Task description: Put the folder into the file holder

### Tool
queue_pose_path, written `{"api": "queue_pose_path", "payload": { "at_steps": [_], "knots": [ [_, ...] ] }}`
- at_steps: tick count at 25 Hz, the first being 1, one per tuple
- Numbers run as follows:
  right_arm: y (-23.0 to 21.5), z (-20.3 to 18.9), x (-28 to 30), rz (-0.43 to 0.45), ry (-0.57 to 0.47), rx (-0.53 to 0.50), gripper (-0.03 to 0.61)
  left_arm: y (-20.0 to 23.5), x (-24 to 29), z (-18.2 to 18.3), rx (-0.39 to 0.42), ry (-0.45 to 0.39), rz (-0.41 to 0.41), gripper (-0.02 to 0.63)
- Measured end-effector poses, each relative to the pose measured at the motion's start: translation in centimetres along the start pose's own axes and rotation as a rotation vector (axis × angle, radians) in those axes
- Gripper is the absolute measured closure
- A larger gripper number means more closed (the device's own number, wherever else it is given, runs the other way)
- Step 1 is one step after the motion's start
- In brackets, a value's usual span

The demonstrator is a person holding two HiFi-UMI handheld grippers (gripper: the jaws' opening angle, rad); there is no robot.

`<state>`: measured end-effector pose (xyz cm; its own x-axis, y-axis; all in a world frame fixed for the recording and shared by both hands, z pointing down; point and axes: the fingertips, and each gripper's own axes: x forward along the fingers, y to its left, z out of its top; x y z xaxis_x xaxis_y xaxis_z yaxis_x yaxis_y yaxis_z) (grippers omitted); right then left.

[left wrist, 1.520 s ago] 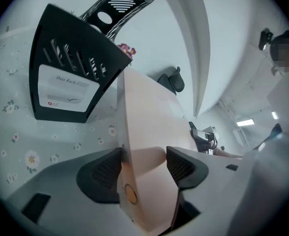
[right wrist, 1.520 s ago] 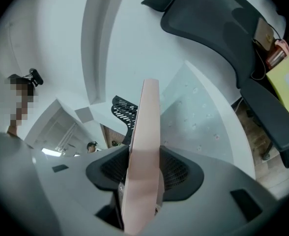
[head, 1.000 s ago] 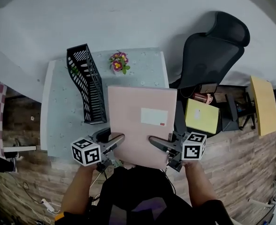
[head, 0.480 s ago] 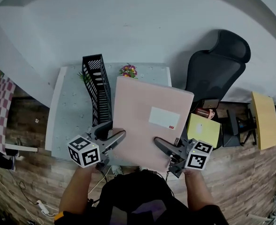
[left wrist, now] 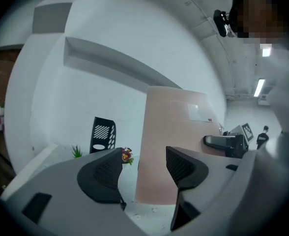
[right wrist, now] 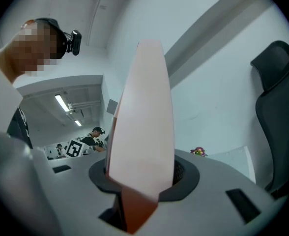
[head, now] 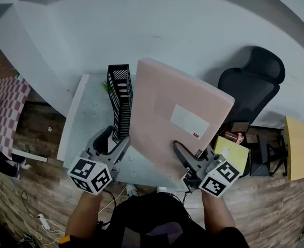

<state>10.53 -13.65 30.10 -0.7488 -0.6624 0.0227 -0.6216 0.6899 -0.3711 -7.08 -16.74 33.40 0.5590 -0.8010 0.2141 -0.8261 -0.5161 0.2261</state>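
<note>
Clamped hard in the right gripper [right wrist: 142, 173]: the folder [head: 172, 118], pads pressed on both pink faces at the near edge. Over on the left gripper [head: 118, 138], a wide gap between the jaws and no grip on anything. Through that gap, the folder's left edge beyond the tips; hard to tell whether touching the inner jaw or just clear of it. Up off the table [head: 87, 120] with that folder, tipped steeply, far edge high, white label [head: 188, 122] facing up. Hanging just right of the holder [head: 120, 99], left edge close beside the black mesh wall, not yet in the slot. Upright on the table for the holder, long and narrow, short end toward the person. By the holder's far end, a small green plant [left wrist: 76, 152]. Just right of the holder, low and behind the folder, a pot of flowers [left wrist: 127, 155]. Well right of the holder and off the table, a black chair [head: 253, 81]. In front of that, a yellow box [head: 233, 151] on the wood floor [head: 38, 200].
</note>
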Motion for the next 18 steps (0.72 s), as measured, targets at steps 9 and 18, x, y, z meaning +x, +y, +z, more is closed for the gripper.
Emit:
{"api": "queue_pose_path", "payload": {
  "at_steps": [9,18],
  "knots": [
    [2.3,1.6,3.8,-0.036,-0.041,-0.195,0.42,2.6,-5.3,0.6,0.068,-0.016,0.291,0.322],
    [3.8,1.4,5.6,-0.052,-0.067,-0.297,0.417,3.3,-9.7,-0.1,0.051,-0.029,0.503,0.323]
  ]
}}
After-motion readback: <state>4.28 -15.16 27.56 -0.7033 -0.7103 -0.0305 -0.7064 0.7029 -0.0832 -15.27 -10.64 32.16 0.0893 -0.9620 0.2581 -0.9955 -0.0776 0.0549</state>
